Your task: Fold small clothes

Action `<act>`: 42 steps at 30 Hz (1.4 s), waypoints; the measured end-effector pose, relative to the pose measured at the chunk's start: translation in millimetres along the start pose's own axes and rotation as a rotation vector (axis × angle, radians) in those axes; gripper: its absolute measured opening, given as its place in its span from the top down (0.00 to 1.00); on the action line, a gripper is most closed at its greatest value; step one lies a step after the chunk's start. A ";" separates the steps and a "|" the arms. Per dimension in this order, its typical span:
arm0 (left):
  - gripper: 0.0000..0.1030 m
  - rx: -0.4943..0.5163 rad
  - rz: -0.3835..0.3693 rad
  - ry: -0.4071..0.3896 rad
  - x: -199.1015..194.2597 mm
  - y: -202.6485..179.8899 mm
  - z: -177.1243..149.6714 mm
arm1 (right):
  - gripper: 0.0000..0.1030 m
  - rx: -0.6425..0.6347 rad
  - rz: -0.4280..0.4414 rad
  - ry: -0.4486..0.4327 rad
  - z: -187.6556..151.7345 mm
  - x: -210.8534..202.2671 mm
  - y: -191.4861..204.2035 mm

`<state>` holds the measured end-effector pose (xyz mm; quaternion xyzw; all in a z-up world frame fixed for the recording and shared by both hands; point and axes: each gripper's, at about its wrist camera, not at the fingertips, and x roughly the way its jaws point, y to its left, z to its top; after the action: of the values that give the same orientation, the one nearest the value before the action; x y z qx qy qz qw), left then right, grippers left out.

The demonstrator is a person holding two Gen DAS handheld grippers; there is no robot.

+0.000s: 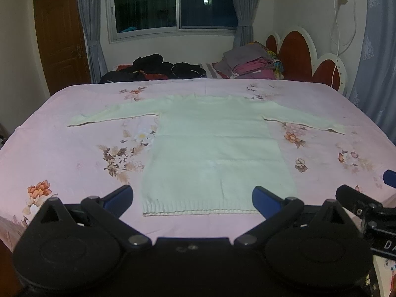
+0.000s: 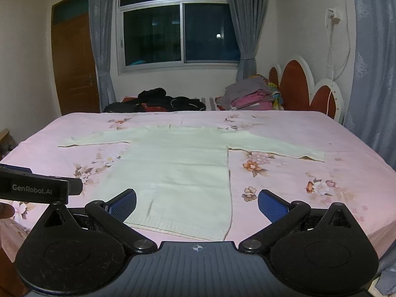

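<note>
Cream sweater (image 1: 212, 153) lies flat on the pink bedsheet (image 1: 74, 153), sleeves spread, its hem just ahead of the left claw (image 1: 193, 198) and right claw (image 2: 197, 204), both spread wide and holding nothing

Light: dim indoor glow, pink-violet cast over the pink floral bedsheet (image 1: 74, 128).
Source: ceiling lamp mirrored in the dark glass window (image 2: 178, 32), far ahead of the open jaws.
Shadows: soft, thin along the pale cream knitted sweater (image 1: 215, 153) between the jaws.
Glare: sweater slightly washed out.
Distortion: fisheye bends the brown wooden door (image 2: 74, 61); black corners.
Focus: soft, grainy throughout.
</note>
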<state>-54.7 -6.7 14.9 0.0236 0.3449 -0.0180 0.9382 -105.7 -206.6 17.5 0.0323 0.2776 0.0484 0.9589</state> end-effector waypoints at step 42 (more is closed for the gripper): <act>0.00 -0.027 -0.001 0.042 10.1 9.8 1.7 | 0.00 0.021 0.001 0.021 -0.7 9.7 -1.9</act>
<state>-45.4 2.7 9.9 0.0109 0.3647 -0.0133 0.9310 -97.8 -207.4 11.6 0.0419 0.2881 0.0463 0.9556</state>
